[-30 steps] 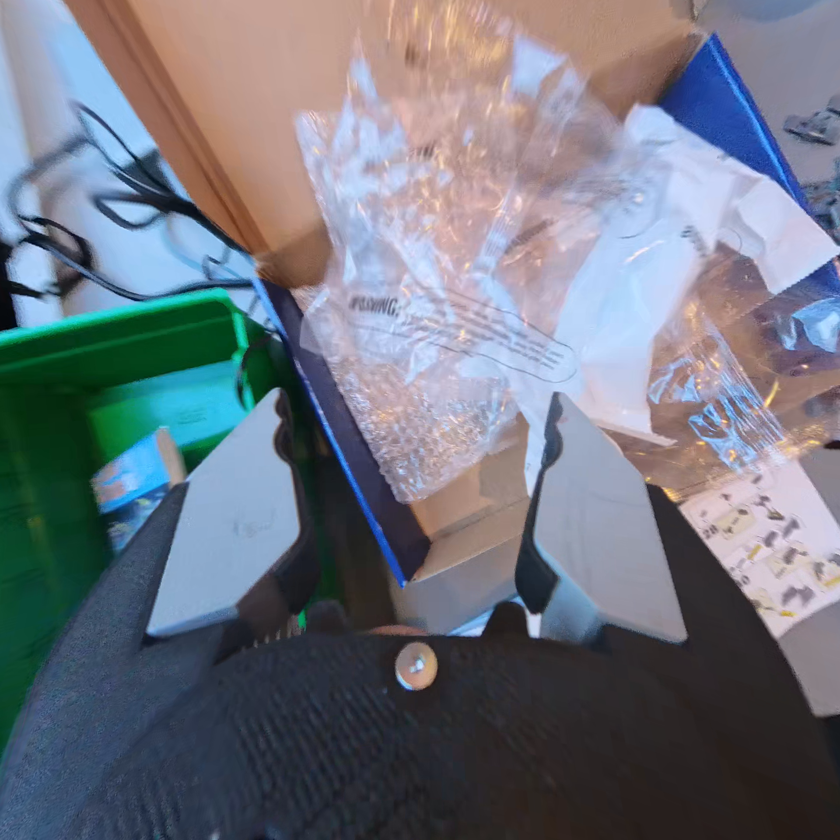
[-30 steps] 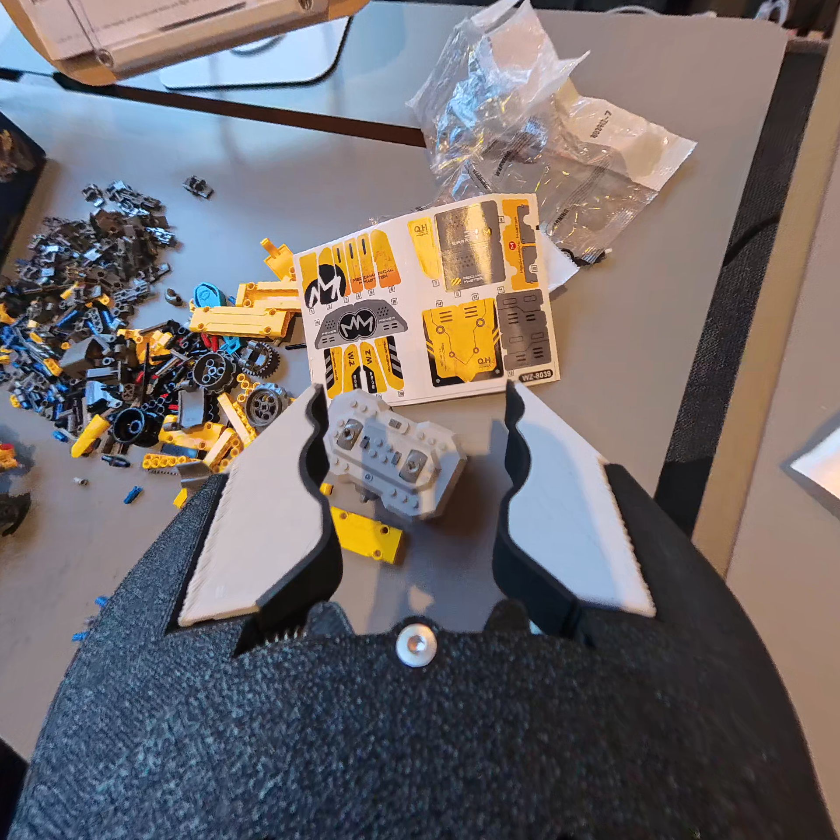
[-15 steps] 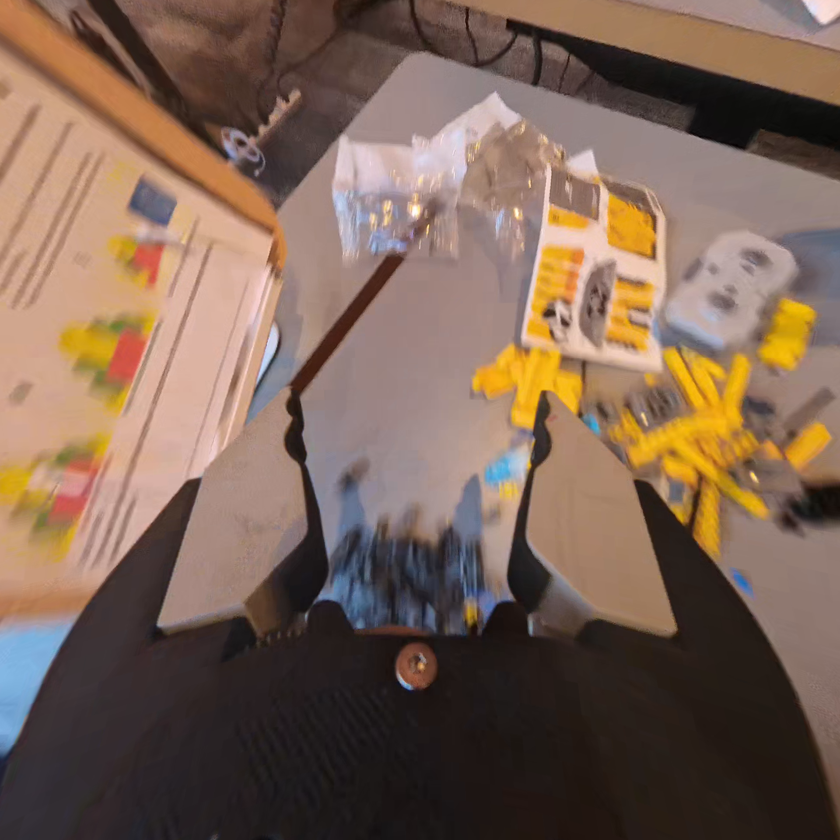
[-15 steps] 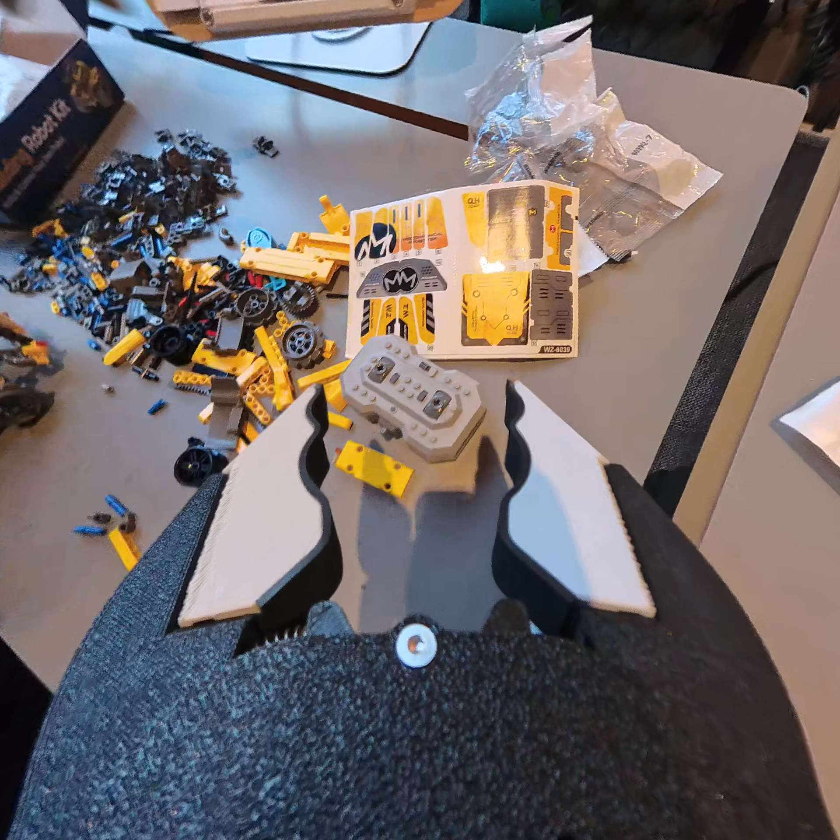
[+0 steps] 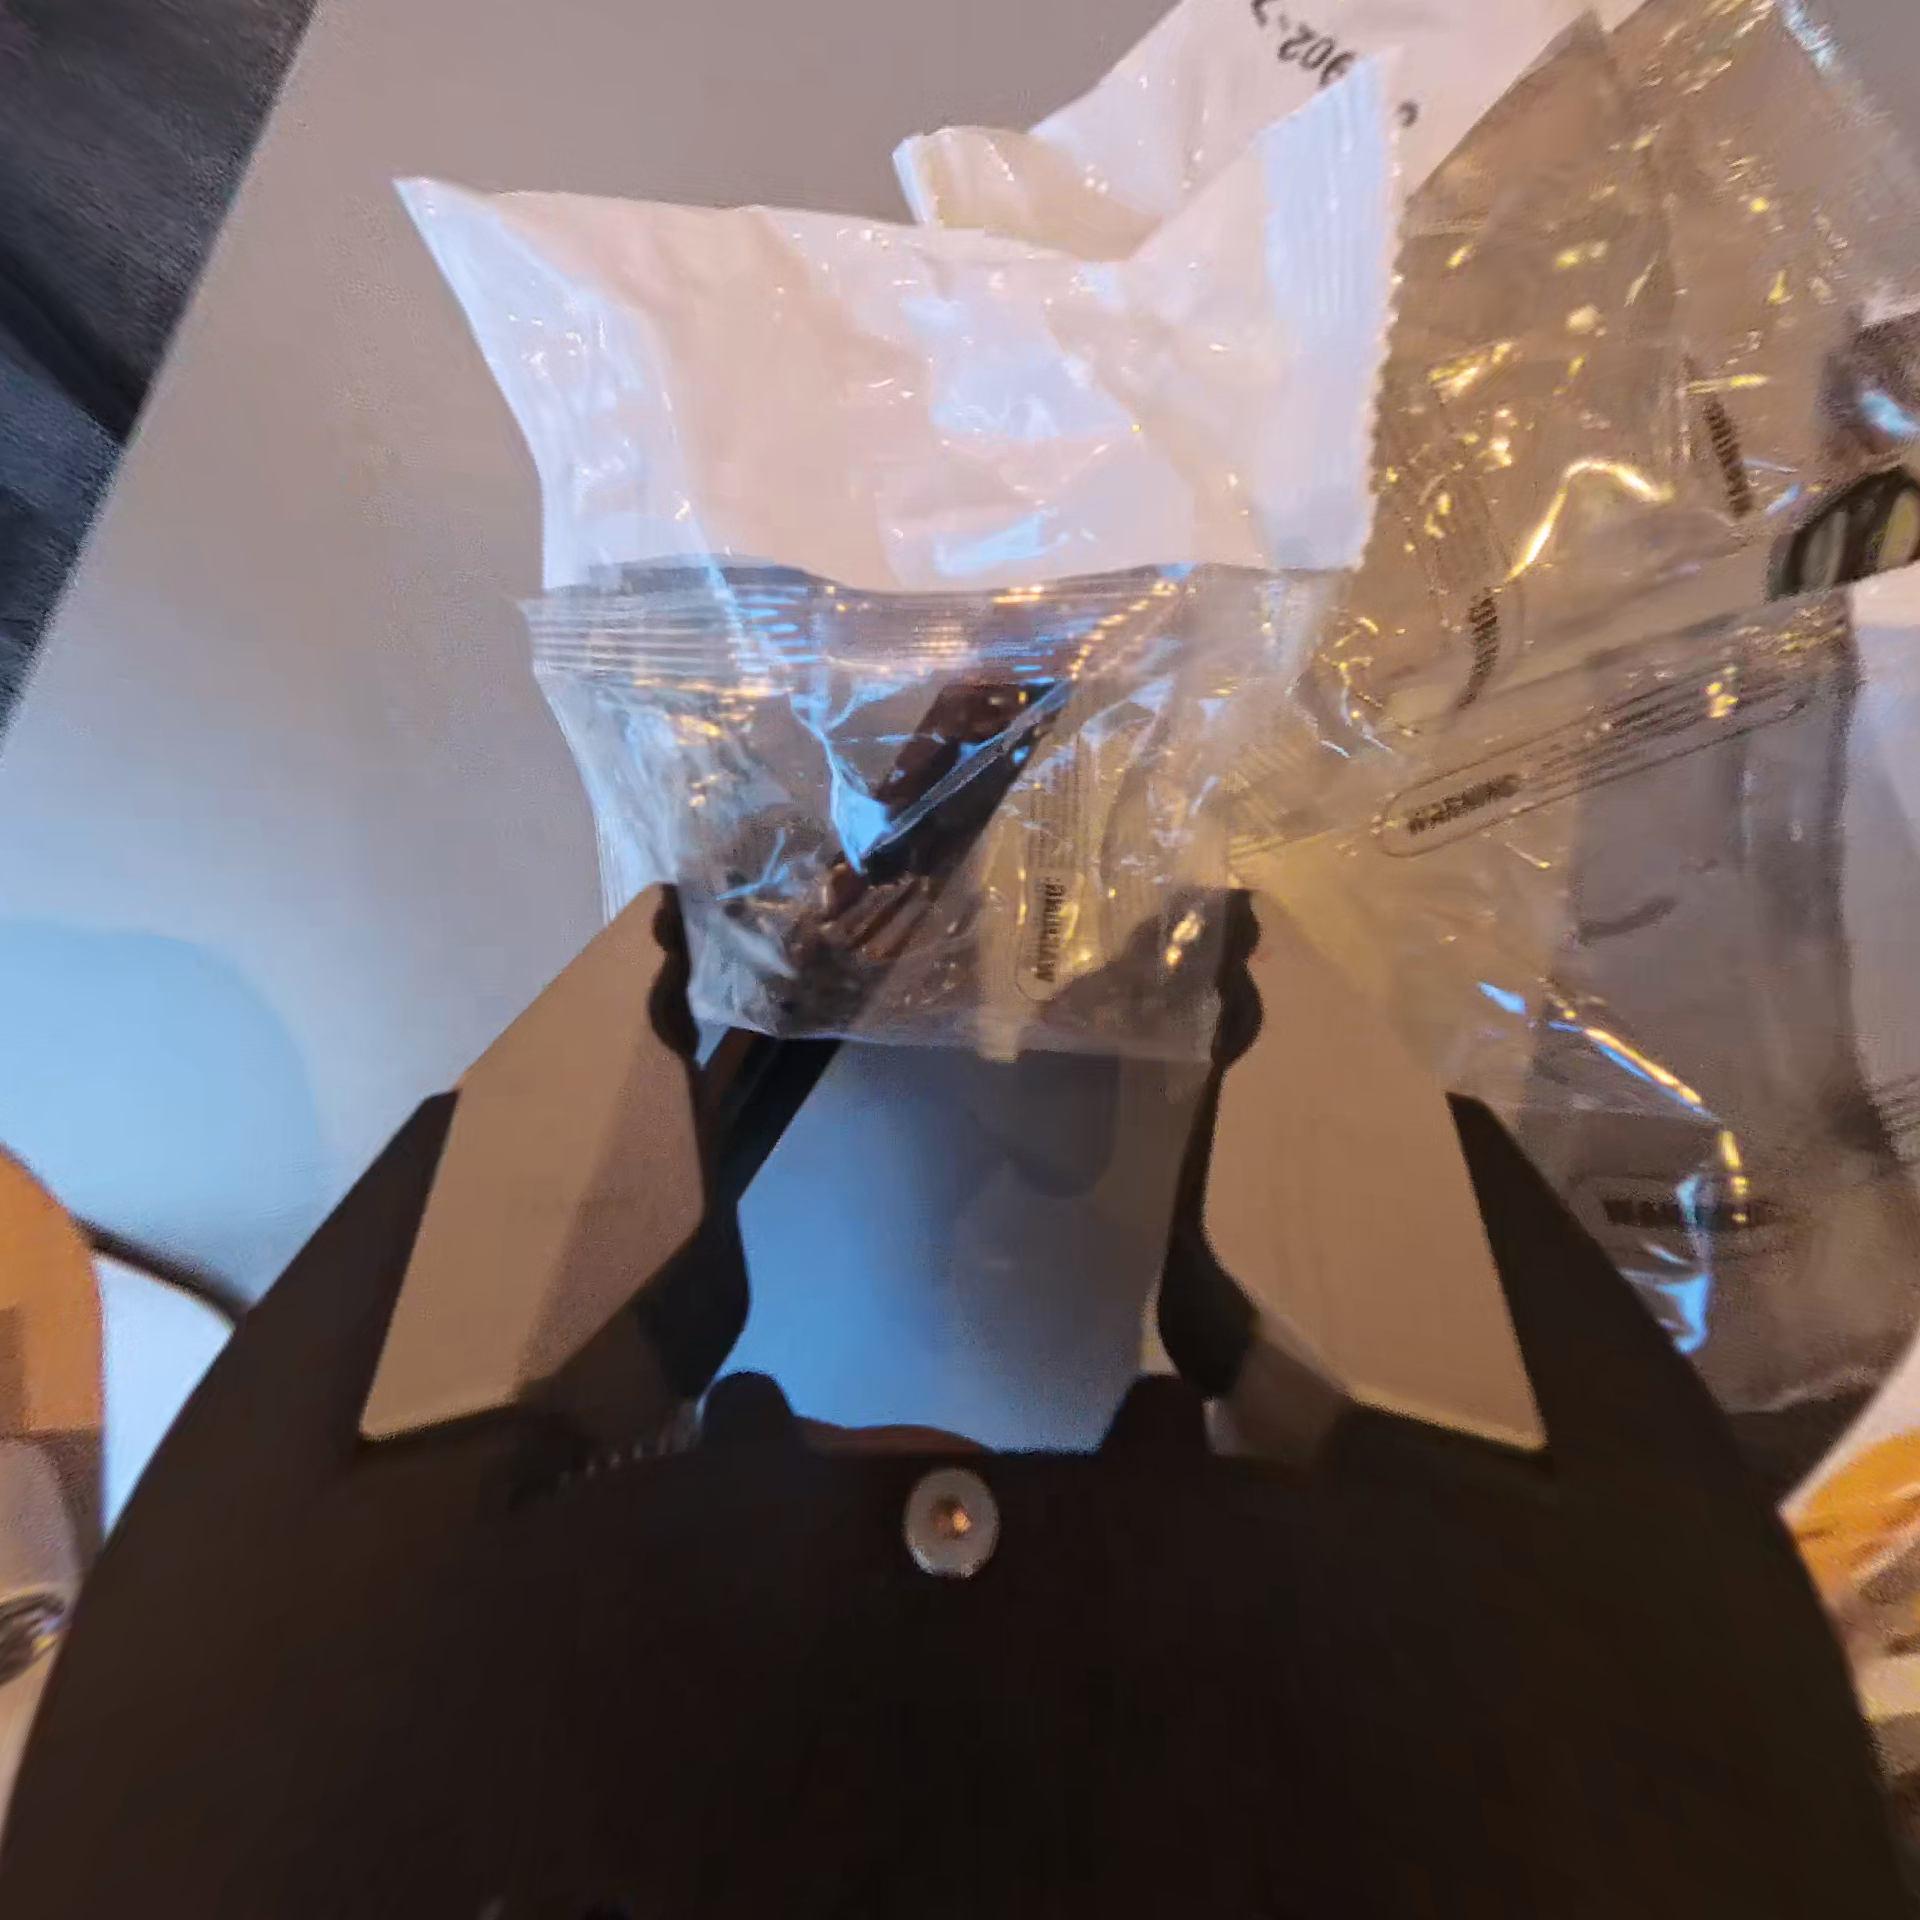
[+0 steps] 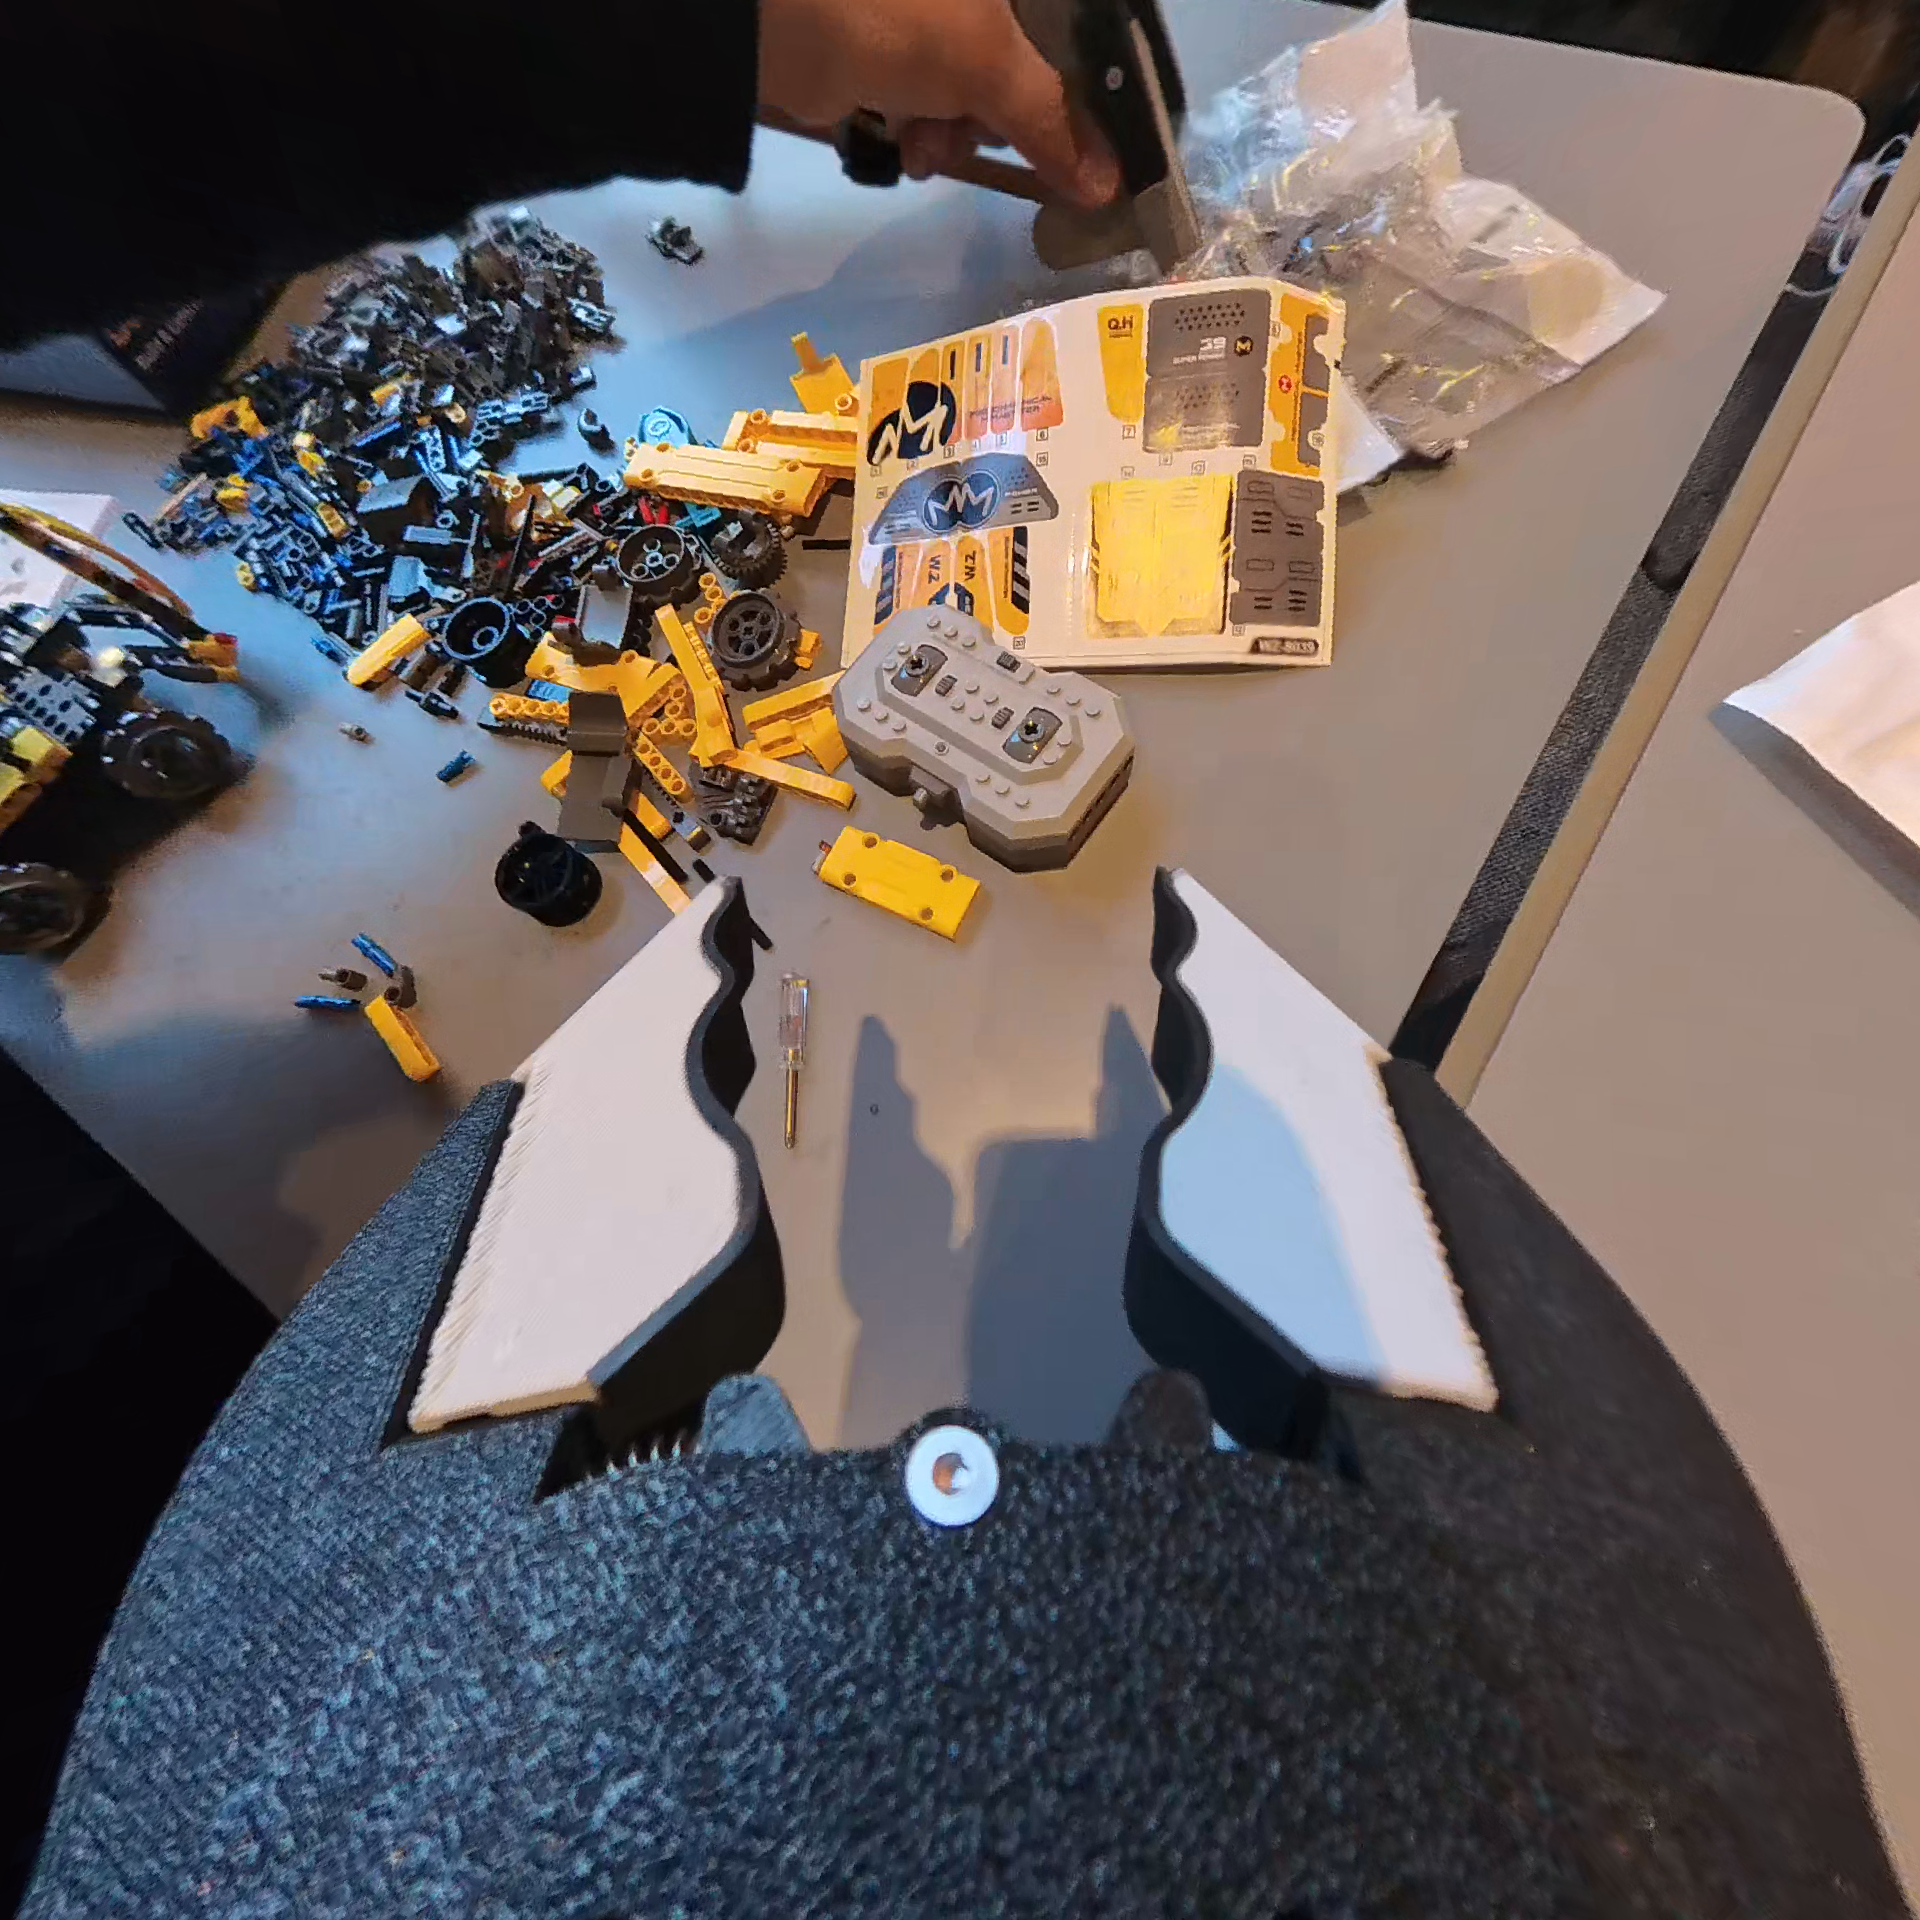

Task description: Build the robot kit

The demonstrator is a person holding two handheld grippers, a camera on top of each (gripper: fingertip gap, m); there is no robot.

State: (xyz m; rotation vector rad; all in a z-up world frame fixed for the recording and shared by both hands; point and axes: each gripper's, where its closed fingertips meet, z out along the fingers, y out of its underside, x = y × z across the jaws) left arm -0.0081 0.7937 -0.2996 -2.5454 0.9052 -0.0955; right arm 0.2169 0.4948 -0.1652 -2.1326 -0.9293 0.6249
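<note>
Left gripper: jaws spread wide, gripping nothing. Near edge of one small clear plastic bag of dark parts sits right between the tips; contact with the pads can't be told. Beyond it one white opaque plastic bag; to the right a crumpled pile of clear printed bags, count unclear. All on the grey tabletop.

Right gripper: jaws spread wide, empty, above the tabletop. Nearest: one small clear-handled screwdriver just inside the left jaw, lying flat. Just past the tips: one flat yellow rectangular brick, then one grey studded battery-box block. Ahead-left: a loose heap of yellow, black and blue building pieces, too many to count, with at least four black wheels. Beyond the grey block: one yellow-and-grey sticker sheet. Far ahead: a person's hand holding the left gripper at the bag pile. Far left edge: one partly built black-and-yellow wheeled model.
</note>
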